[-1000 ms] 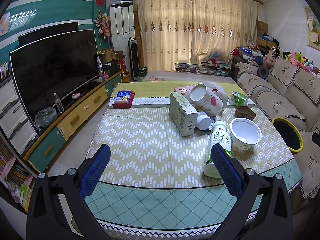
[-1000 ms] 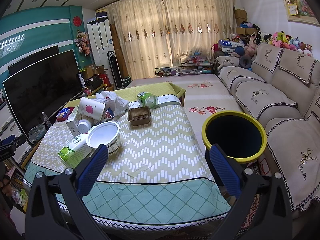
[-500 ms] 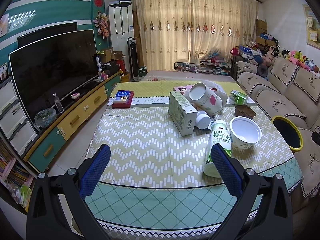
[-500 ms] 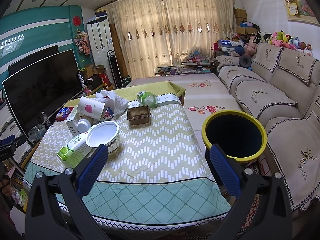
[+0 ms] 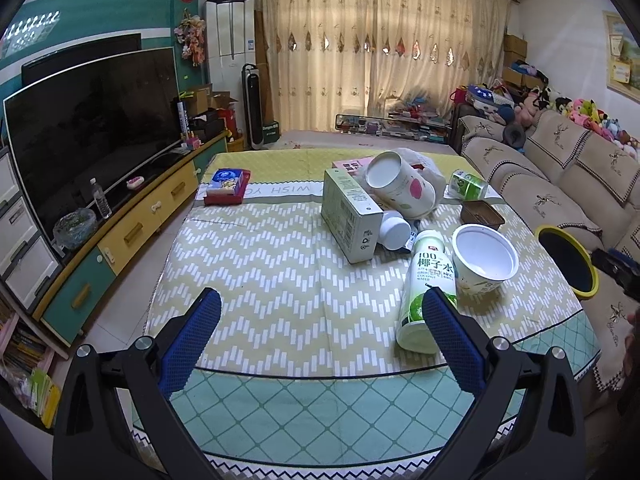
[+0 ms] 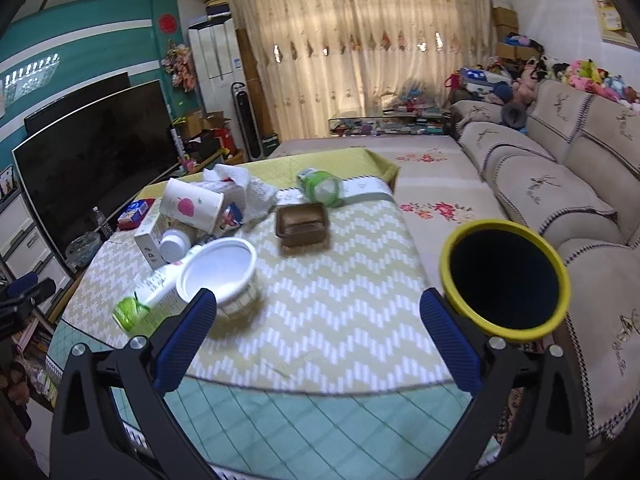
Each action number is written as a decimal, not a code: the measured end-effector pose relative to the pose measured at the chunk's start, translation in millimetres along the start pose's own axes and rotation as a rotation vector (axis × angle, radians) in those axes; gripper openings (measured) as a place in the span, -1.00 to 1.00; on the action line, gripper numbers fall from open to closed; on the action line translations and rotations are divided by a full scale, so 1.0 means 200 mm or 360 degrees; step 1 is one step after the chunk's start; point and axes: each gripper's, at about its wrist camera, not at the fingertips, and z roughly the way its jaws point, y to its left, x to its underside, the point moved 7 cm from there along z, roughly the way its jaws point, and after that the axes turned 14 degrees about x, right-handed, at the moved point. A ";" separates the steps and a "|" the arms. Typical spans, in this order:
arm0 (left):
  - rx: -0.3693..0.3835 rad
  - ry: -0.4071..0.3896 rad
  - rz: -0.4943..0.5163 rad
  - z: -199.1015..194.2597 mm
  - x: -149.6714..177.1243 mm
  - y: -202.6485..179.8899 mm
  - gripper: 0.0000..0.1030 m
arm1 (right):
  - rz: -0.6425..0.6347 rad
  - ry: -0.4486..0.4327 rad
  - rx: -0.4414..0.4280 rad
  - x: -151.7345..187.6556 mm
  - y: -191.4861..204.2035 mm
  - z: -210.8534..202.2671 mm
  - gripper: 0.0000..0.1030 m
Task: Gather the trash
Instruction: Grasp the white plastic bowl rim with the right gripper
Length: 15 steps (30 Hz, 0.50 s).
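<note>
Trash lies on the cloth-covered table (image 5: 260, 280): a coconut water bottle (image 5: 426, 288) on its side, a white bowl cup (image 5: 485, 258), a green-white carton (image 5: 350, 216), a tipped paper cup (image 5: 400, 190), a small white jar (image 5: 394, 232), a green can (image 5: 468, 185) and a brown tray (image 5: 482, 216). The yellow-rimmed bin (image 6: 506, 278) stands right of the table. My left gripper (image 5: 320, 314) is open over the near table edge, left of the bottle. My right gripper (image 6: 316, 312) is open, with the white bowl cup (image 6: 218, 276) by its left finger and the bin by its right.
A TV (image 5: 88, 128) on a low yellow-green cabinet (image 5: 132, 232) runs along the left. A beige sofa (image 6: 560, 184) lies to the right of the bin. A red-blue box (image 5: 226, 186) sits at the table's far left. Crumpled tissue (image 6: 248, 188) lies behind the cups.
The right gripper has swung left and closer to the table, so the bowl cup and bin now sit near its fingers. The left gripper has barely moved.
</note>
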 end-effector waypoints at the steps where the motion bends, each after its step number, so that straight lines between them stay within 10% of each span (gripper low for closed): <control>1: 0.0003 0.0000 0.0011 0.01 0.00 0.00 0.93 | -0.0011 0.0006 -0.0014 -0.01 0.02 0.02 0.88; 6: 0.0033 0.0026 0.0001 0.06 -0.01 0.02 0.93 | -0.0076 0.0072 -0.0098 -0.07 0.19 0.17 0.81; 15: 0.0025 0.0054 0.0030 0.17 -0.05 0.06 0.93 | -0.0189 0.0314 -0.0148 -0.07 0.40 0.48 -0.06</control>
